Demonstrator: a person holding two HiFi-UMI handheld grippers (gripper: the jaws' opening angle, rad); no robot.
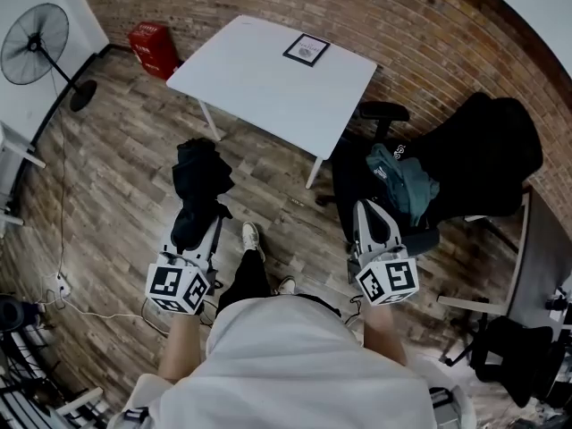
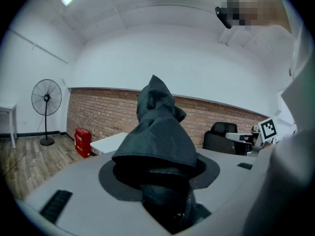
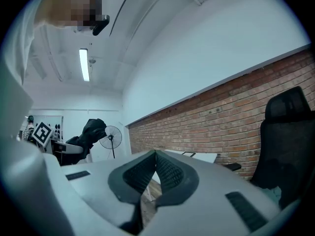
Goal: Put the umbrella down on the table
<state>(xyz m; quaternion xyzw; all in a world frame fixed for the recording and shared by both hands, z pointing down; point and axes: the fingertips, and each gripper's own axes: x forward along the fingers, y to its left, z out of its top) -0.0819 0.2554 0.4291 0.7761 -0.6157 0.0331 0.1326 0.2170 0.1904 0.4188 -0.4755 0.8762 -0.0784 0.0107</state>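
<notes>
Umbrella (image 1: pixel 198 186) is pinched in the left tongs (image 1: pixel 198 232) above the floor (image 1: pixel 116 177), right tongs (image 3: pixel 155 155) pressed together empty, counter (image 1: pixel 268 79) not yet reached.

Desk (image 1: pixel 268 88) top mostly open; only a framed card (image 1: pixel 307 49) sits near far-right corner. Wood floor (image 1: pixel 116 177) btwn person & near edge gives open approach. Office chair (image 1: pixel 474 159) w/ teal cloth (image 1: pixel 407 181) crowds near-right corner. Red box (image 1: pixel 154 49) by far-left corner.
</notes>
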